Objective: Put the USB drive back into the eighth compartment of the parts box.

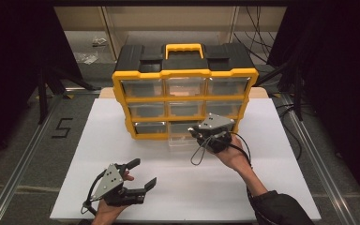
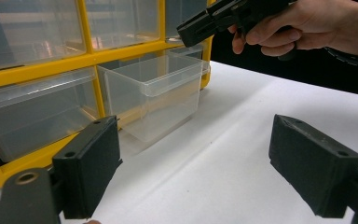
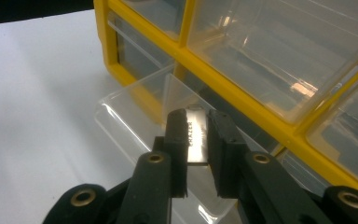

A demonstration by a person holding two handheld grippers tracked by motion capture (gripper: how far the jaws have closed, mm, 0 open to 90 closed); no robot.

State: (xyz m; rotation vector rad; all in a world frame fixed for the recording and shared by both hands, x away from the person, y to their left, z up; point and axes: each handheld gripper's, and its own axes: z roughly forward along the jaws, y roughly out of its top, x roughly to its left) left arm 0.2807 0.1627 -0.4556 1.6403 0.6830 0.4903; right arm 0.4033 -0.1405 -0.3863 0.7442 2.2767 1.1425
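Jaws of my right gripper (image 3: 197,154) stand nearly together, pinching a small flat metal piece (image 3: 197,135) between their pads; the piece stands upright in the grip, its stamped lettering too small for me to read; directly beyond and below these jaws lies the clear drawer (image 3: 135,126), pulled out from the bottom row of the yellow organiser (image 3: 242,100); the metal piece hangs over the drawer's open top, near its inner wall; in the high view the right gripper (image 1: 205,136) sits just in front of the organiser's lower row, the hand behind it. Jaws of my left gripper (image 2: 196,172) are spread wide with nothing between them; ahead of them and to their left stands the same clear drawer (image 2: 161,93), projecting onto the white surface (image 2: 242,140); above and beyond them the other hand (image 2: 303,25) carries its gripper over the drawer; in the high view the left gripper (image 1: 140,176) rests well apart from the organiser (image 1: 185,75), low over the near part of the surface (image 1: 98,140).
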